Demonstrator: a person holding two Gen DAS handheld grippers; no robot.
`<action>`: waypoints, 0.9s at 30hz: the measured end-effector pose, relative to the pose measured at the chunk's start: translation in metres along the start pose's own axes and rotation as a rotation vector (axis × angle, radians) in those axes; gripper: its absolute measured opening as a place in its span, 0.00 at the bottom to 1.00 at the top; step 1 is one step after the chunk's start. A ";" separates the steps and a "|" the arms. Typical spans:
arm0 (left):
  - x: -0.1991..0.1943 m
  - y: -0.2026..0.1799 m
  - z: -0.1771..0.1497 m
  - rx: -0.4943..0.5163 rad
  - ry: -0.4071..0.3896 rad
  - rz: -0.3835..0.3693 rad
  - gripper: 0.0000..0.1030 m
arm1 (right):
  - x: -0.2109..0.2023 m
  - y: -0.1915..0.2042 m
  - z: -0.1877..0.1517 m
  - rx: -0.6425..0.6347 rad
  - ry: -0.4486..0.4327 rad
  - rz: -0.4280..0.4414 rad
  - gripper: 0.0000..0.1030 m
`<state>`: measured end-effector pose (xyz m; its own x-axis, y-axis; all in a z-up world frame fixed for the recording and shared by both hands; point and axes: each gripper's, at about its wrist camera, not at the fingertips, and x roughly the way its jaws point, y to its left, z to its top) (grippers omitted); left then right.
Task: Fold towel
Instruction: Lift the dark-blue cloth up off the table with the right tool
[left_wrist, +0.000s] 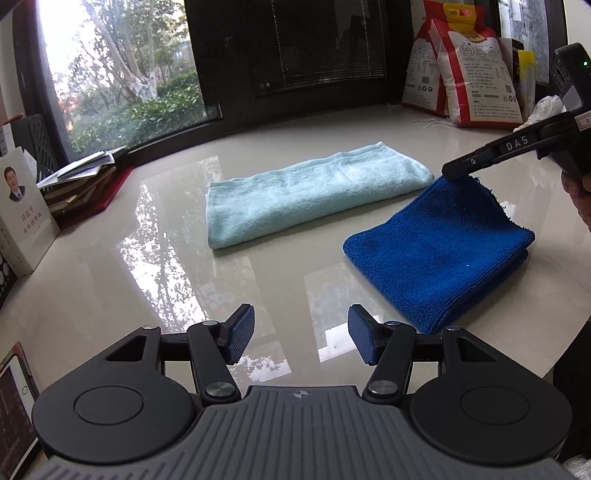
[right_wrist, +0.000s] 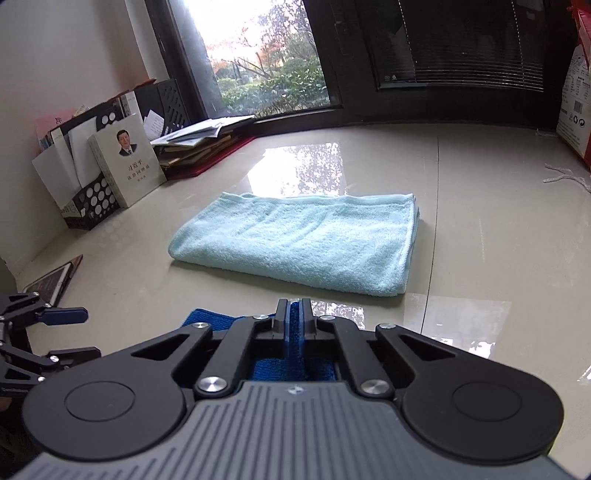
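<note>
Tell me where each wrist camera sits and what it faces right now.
Left wrist view: on the left gripper, open and empty over the glossy table, facing the window; the right gripper pinches a corner of the dark blue towel, a hand behind it.
Right wrist view: on the right gripper, shut on the dark blue towel, facing the window; the left gripper shows at lower left.
Shared: the light blue towel, folded flat, and the book stack.

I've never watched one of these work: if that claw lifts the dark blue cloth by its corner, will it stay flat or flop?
Probably flop: the blue cloth already drapes down from the corner that the right claw pinches. Its folded layers may fall open. It looks light, and its fuzzy pile should grip the pads rather than slip.
</note>
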<state>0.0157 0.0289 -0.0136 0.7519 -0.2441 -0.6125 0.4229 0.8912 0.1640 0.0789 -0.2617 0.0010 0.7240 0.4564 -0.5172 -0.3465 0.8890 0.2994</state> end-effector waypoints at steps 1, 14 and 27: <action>0.000 -0.001 0.001 0.007 -0.001 -0.003 0.58 | -0.008 0.004 0.003 0.001 -0.019 0.014 0.04; -0.007 -0.017 0.017 0.050 -0.045 -0.053 0.58 | -0.113 0.054 0.062 -0.125 -0.244 0.081 0.04; -0.013 -0.019 0.016 0.053 -0.050 -0.049 0.59 | -0.161 0.077 0.113 -0.278 -0.342 0.053 0.04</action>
<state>0.0063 0.0086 0.0036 0.7536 -0.3068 -0.5814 0.4850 0.8565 0.1767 0.0032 -0.2715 0.1983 0.8405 0.5046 -0.1974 -0.5020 0.8623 0.0669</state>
